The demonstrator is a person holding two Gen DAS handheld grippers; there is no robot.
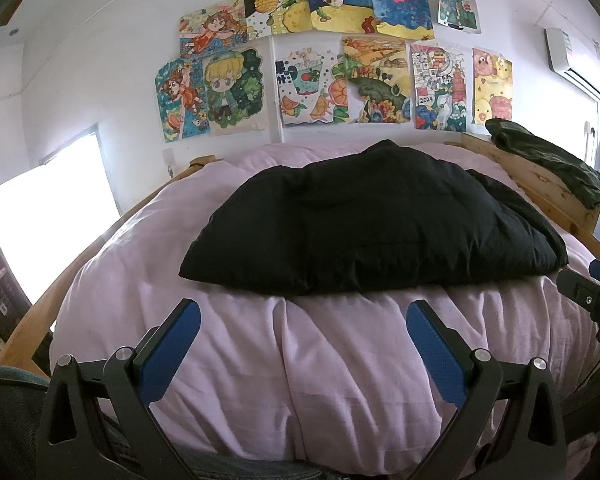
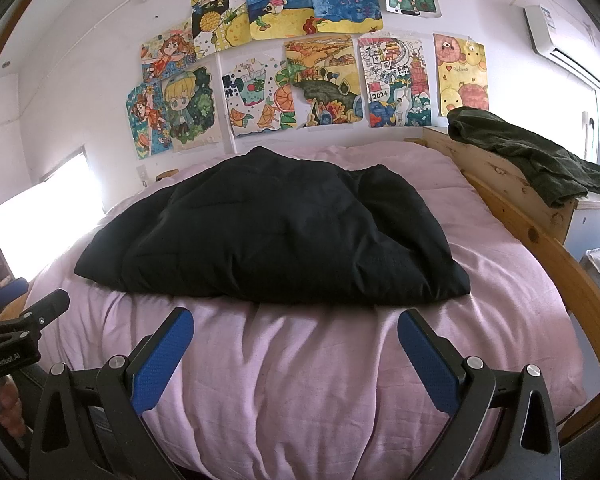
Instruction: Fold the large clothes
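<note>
Window (image 1: 48, 220) glare at far left, bright and featureless, beside the wooden bed frame (image 1: 40, 312). Left gripper (image 1: 303, 340) low over the near edge of the bed, its blue-padded fingers (image 1: 172, 348) spread wide with nothing between them but pink duvet (image 1: 300, 380). Black padded garment (image 1: 372, 224) lies in a puffy, roughly folded mound on the duvet, near mid-bed, beyond both grippers and apart from them; its near hem runs straight across, its right end bunched in looser folds. Duvet itself creased, with a deep fold running toward the camera. Above the bed, on the white wall, rows of coloured drawings (image 1: 340, 52), one marked 2024. Right gripper (image 2: 296, 338) likewise low at the near edge, fingers (image 2: 428, 356) wide apart and empty; in the left wrist view part of it shows at the right border, and in the right wrist view a hand (image 2: 4, 408) grips the left tool's handle at lower left. Further right, a dark green garment (image 2: 540, 156) draped over the wooden headboard panel (image 2: 500, 176), hanging down the far side. Wall-mounted air conditioner (image 2: 560, 48) high at the far right.
</note>
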